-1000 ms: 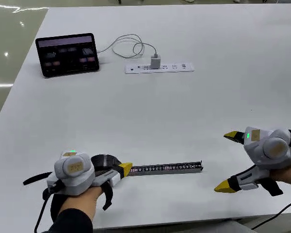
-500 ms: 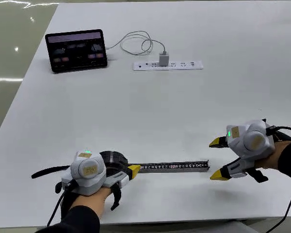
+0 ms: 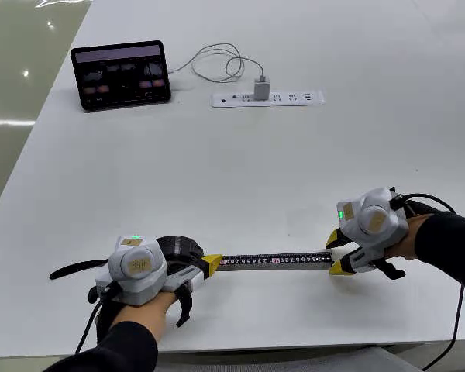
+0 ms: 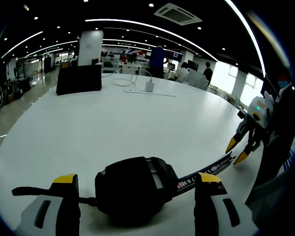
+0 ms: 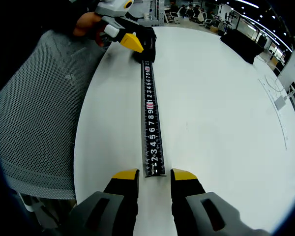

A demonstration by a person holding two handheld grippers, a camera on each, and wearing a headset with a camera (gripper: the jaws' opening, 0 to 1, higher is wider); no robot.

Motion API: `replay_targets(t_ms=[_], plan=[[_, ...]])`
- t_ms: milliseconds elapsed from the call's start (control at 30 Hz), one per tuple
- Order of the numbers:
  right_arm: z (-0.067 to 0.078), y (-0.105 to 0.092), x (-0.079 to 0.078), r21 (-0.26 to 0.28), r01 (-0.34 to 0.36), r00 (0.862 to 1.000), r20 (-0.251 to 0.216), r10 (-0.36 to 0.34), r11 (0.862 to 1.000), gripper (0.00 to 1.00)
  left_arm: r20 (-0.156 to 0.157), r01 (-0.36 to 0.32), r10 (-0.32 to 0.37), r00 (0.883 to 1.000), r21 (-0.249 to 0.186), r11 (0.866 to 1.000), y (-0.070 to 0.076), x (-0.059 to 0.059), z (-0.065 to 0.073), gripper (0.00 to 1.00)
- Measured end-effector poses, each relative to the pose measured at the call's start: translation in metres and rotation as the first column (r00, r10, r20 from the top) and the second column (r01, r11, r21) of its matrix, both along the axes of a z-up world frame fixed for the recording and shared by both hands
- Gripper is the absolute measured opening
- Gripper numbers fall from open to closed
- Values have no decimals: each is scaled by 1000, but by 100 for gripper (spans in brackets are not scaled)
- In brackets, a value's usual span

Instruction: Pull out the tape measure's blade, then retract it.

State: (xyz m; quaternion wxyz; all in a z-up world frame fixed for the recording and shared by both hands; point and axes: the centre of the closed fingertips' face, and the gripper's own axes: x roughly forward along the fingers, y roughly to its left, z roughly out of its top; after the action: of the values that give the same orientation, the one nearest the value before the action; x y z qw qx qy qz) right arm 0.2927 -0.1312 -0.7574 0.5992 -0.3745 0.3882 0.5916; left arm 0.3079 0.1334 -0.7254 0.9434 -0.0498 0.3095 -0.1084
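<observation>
i see my left gripper (image 4: 135, 178) with jaws spread either side of the black tape measure case (image 4: 132, 192), small gaps showing, right gripper (image 5: 155, 175) jaws narrowly parted astride the tip of the black numbered blade (image 5: 151, 113), on the white desk (image 3: 256, 170)

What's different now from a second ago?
The right gripper moved left to the tip of the blade. Its open jaws now sit either side of the tip, not gripping. The left gripper, the tape measure case and the blade's length stayed the same.
</observation>
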Motion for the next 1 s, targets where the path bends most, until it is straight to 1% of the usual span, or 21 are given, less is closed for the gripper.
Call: replay_targets(t_ms=[100,133,200,267,400,467,500,567,600,633,667,700,733,767,833,867,900,933,1000], plan=[[0,1,2,2,0,1000,5,0,1000,15,-12,-3,4,1000,4,1000,1,-1,-2,93],[0,1,2,-3,-14,1000,10,14,1000,14,-13,-11,11,1000,-2,1000,1,-1,-3,93],[0,3,0,-1,-18,1000,5,18,1000,12,-12,-17,17,1000,-8,1000,3,0,-2,92],[-2,3,-1,-7,-29,1000,8,29,1000,12,-11,-24,24,1000,-13,1000,4,0,-2,91],[-4,2,0,-11,-29,1000,5,29,1000,12,-20,-43,42,999,-25,999,6,1,-2,86],[-4,2,0,-15,-29,1000,6,29,999,12,-29,-58,58,998,-19,998,11,-1,0,85],[-4,3,0,-19,-31,999,7,31,999,12,-37,-66,65,997,-19,998,13,-2,-1,85],[-4,3,0,-28,-27,1000,-1,27,999,12,-120,-82,78,990,-35,996,15,-10,-13,84],[-4,3,0,-35,-25,1000,-6,24,999,12,-107,-83,78,991,-41,996,15,-7,-12,83],[-4,3,1,-41,-26,1000,-7,25,999,11,-102,-80,75,992,-45,996,13,-7,-11,83],[-4,3,1,-48,-26,1000,-9,26,999,11,-99,-73,68,993,-42,996,12,-7,-9,81],[-4,3,1,-53,-26,1000,-10,26,998,11,-86,-60,57,995,-33,998,11,-6,-7,79],[-5,3,1,-60,-28,1000,-8,28,998,11,-36,-37,36,999,-35,999,7,-1,1,77],[-5,2,1,-63,-22,1000,-9,22,998,11,-17,-28,28,999,-37,999,5,2,4,75],[-5,2,1,-62,-10,1000,-9,10,998,11,-22,-29,28,999,-40,999,3,3,5,73],[-5,2,1,-59,3,1000,-8,-3,998,11,-36,-24,23,999,-41,999,1,3,2,70],[-5,2,1,-59,16,1000,-9,-16,998,11,-44,-23,22,999,-33,999,1,3,0,67],[-5,2,1,-59,21,1000,-8,-21,998,11,-40,-26,24,999,-39,999,-1,3,1,65],[-5,2,2,-60,24,1000,-4,-25,998,11,-36,-17,16,999,-18,1000,-3,3,2,63]])
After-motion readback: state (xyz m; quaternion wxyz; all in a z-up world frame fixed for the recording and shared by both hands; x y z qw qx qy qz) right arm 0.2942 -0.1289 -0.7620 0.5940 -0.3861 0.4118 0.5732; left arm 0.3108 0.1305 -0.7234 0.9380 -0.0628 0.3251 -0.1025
